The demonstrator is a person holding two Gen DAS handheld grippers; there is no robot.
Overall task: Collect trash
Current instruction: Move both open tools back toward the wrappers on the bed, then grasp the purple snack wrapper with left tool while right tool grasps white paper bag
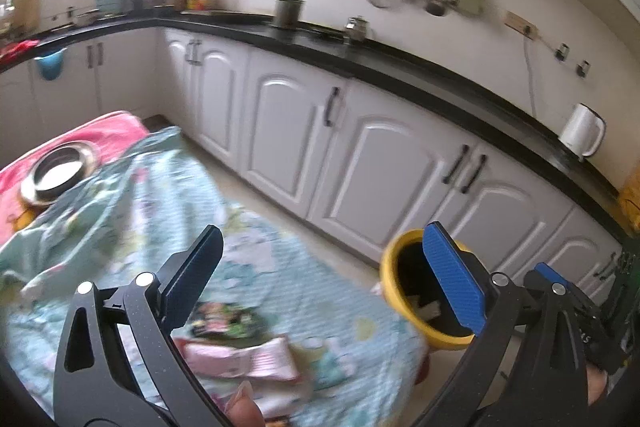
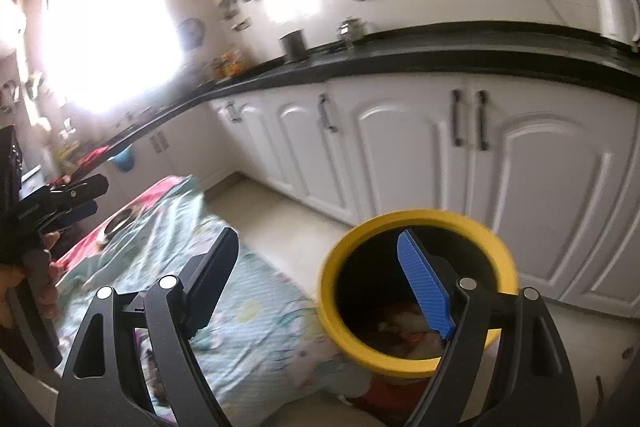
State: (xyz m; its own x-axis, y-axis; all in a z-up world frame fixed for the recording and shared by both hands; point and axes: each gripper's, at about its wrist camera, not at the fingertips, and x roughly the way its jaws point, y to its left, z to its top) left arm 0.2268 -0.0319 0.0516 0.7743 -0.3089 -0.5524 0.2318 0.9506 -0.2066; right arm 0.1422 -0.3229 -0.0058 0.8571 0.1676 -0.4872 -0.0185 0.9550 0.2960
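On the teal patterned cloth [image 1: 160, 207] lie a pink wrapper [image 1: 240, 359] and a dark, colourful wrapper [image 1: 224, 319], just below my left gripper [image 1: 323, 229], which is open and holds nothing. A yellow bin [image 1: 390, 267] stands off the table's right edge, behind that gripper's right finger. In the right wrist view the yellow bin [image 2: 420, 217] has crumpled trash [image 2: 400, 323] at its bottom. My right gripper [image 2: 318, 234] hovers at its rim, open and empty, its blue pad over the bin's mouth. The left gripper [image 2: 92, 195] shows at the left edge.
A steel bowl [image 1: 60, 171] sits on a pink cloth [image 1: 116, 127] at the table's far end. White cabinets [image 1: 360, 155] under a black counter [image 1: 400, 59] run along the far side, with a white kettle [image 1: 582, 129] on it. Pale floor lies between table and cabinets.
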